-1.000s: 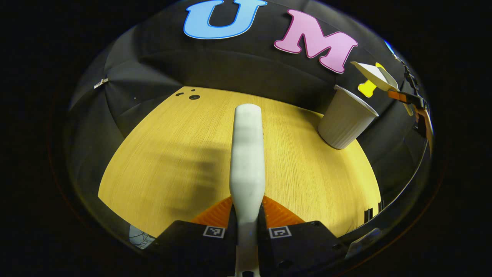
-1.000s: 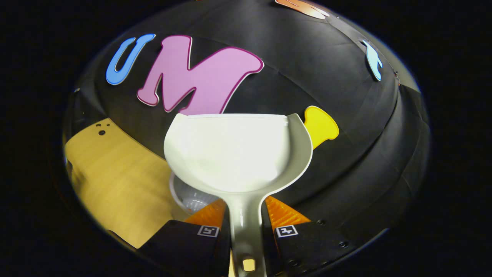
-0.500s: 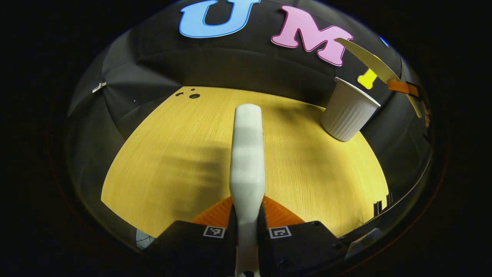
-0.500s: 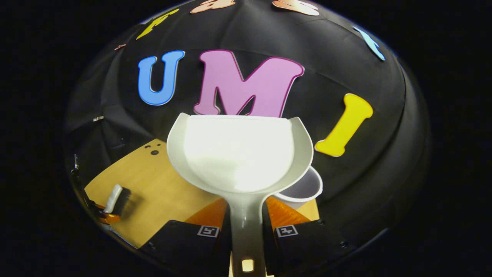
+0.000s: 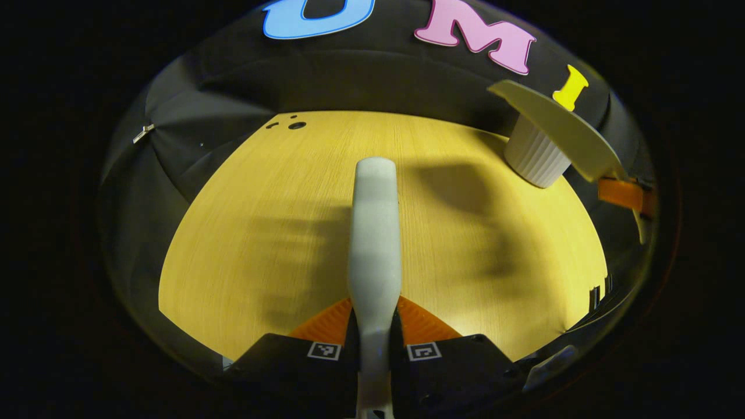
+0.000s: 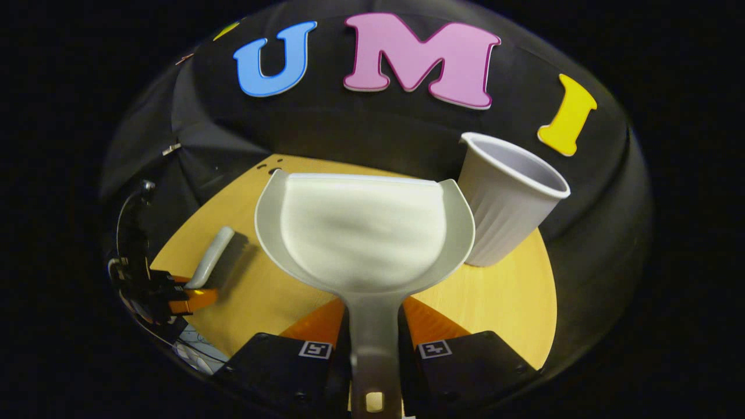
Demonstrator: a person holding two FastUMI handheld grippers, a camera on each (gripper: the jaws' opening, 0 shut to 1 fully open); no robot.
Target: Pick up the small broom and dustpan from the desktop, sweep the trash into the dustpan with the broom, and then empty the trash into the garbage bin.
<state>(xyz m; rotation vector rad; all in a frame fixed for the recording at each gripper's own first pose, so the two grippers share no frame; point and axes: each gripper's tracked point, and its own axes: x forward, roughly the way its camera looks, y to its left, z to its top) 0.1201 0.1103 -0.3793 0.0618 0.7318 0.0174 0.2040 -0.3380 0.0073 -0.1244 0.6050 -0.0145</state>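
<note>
My left gripper (image 5: 375, 317) is shut on the handle of the small white broom (image 5: 375, 233), which points forward above the wooden desktop (image 5: 279, 233). My right gripper (image 6: 375, 326) is shut on the handle of the pale dustpan (image 6: 364, 233), held level above the desk; its pan looks empty. The white ribbed garbage bin (image 6: 503, 198) stands upright just right of the dustpan. In the left gripper view the dustpan (image 5: 559, 131) hangs in front of the bin (image 5: 532, 160), with the right gripper (image 5: 625, 195) at the far right. The broom (image 6: 210, 256) and left gripper (image 6: 174, 294) show at the left.
The yellow wooden desktop (image 6: 495, 297) ends at the black cloth wall behind. Small dark holes (image 5: 295, 125) sit at its far left corner. Cables hang near the left gripper (image 6: 192, 349).
The right gripper has come down and swung left with the dustpan, from over the bin to beside it. The left gripper holds the broom almost still.
</note>
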